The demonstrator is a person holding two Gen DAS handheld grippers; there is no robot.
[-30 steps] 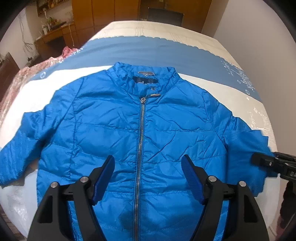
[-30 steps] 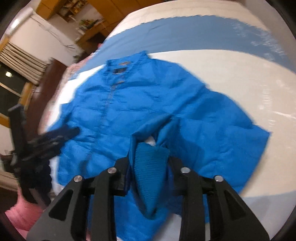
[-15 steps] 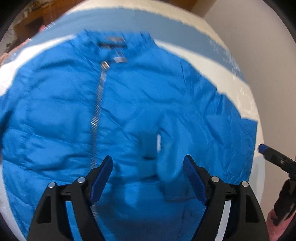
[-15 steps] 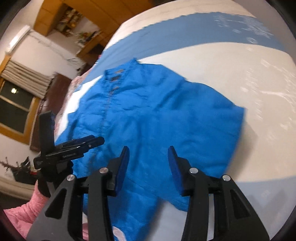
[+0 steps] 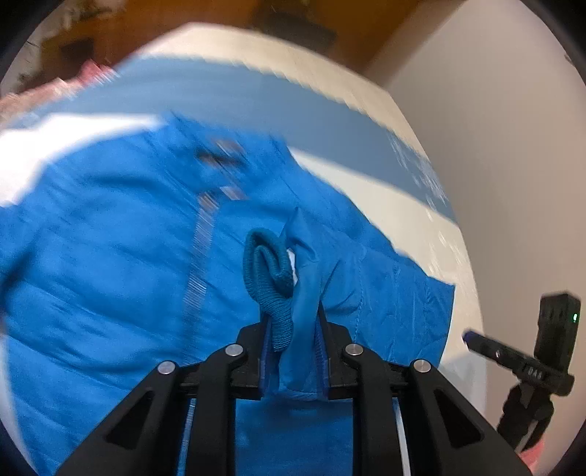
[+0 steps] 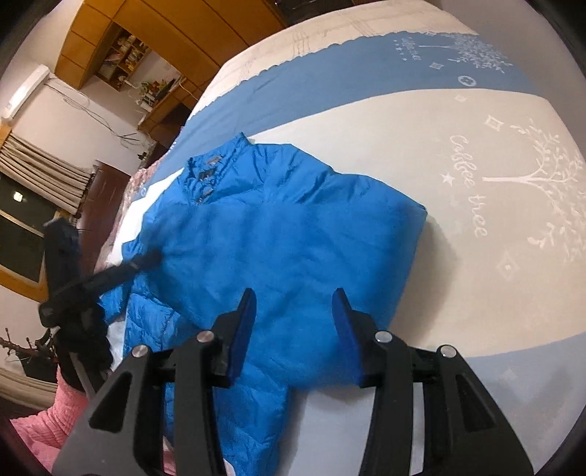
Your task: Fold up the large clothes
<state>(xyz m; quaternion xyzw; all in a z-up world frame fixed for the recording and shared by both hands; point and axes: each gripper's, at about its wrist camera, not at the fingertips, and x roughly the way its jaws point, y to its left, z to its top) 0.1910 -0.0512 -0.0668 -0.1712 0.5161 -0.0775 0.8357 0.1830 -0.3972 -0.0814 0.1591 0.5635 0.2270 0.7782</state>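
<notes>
Between the blue pads of the left gripper [image 5: 293, 329], the ribbed cuff [image 5: 269, 271] of the jacket's sleeve stands pinched: the jaws are closed tight on it, with the knitted edge curling in a loop above the fingertips and a fold of smooth shell fabric bunched beside it. That sleeve [image 5: 366, 285] is lifted off the body of the garment and drawn over the chest, to the right of the zipper [image 5: 199, 256]. The left wrist view is blurred, so finer detail of the cloth cannot be read.

The right gripper [image 6: 293, 329] hangs with its jaws spread wide and nothing between them, its pads above the lower part of the jacket, whether touching the fabric or just over it I cannot tell. In the left wrist view it shows at the right edge [image 5: 512, 351], off the garment's side.

The blue puffer jacket [image 6: 285, 234] lies face up on the bed [image 6: 457, 146], collar [image 6: 212, 164] toward the far end, its near side folded to a straight edge. The bedspread is white with broad blue bands and a pale tree print [image 6: 542, 190] with lettering beside it. Wooden cabinets [image 6: 121, 33] and a window with a blind [image 6: 33, 172] stand beyond the bed.
</notes>
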